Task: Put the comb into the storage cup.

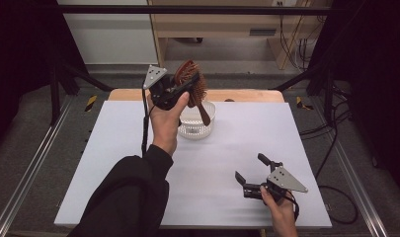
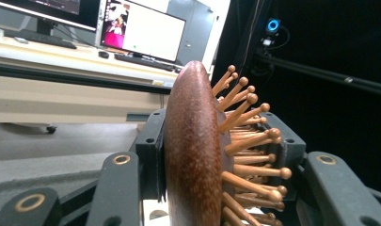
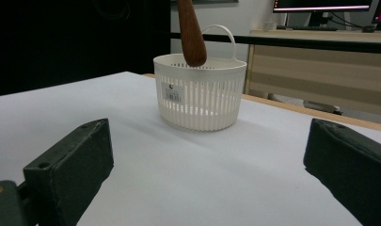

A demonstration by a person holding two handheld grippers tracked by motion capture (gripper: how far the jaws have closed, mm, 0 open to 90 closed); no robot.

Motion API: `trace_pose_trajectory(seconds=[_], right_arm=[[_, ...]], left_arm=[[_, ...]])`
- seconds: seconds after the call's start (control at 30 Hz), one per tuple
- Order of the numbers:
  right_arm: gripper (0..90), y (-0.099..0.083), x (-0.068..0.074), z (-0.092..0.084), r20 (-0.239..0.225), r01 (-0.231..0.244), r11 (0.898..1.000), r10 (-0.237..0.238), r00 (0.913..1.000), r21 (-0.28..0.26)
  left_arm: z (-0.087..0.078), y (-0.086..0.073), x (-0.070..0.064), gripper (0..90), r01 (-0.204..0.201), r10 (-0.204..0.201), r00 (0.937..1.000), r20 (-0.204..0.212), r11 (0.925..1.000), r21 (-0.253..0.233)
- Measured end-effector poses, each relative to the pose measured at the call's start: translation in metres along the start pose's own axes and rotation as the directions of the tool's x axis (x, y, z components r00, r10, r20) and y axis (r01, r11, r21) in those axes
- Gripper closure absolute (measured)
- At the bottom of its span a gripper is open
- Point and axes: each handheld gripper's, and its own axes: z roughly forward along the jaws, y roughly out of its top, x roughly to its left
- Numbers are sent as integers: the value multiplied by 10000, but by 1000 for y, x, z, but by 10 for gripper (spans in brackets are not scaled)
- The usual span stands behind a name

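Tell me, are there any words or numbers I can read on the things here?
None can be read.
White sticker on the white basket: dark print, too small and blurred to read.
Monitor screens behind the wooden hairbrush: bright pictures, nothing legible.

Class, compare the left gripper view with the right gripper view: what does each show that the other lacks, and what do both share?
Left gripper view: the brown wooden hairbrush's head with ball-tipped wooden pins, clamped between the left gripper jaws. Right gripper view: the white slatted plastic basket on the white table, the right gripper open, nothing between its jaws. Both share the hairbrush; its handle hangs over the basket.
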Motion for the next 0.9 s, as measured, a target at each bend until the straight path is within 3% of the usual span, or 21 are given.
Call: trace_pose_trajectory(seconds=[0.27, 0.9], right_arm=[[30, 0, 0, 1, 54, -9, 10000, 9, 10000, -22], [28, -1, -1, 1, 177, -132, 9999, 131, 9998, 36]], left_arm=[[9, -6, 0, 502, 177, -186, 9992, -365, 9995, -259], [12, -2, 5, 502, 8, -40, 9982, -604, 9986, -523]])
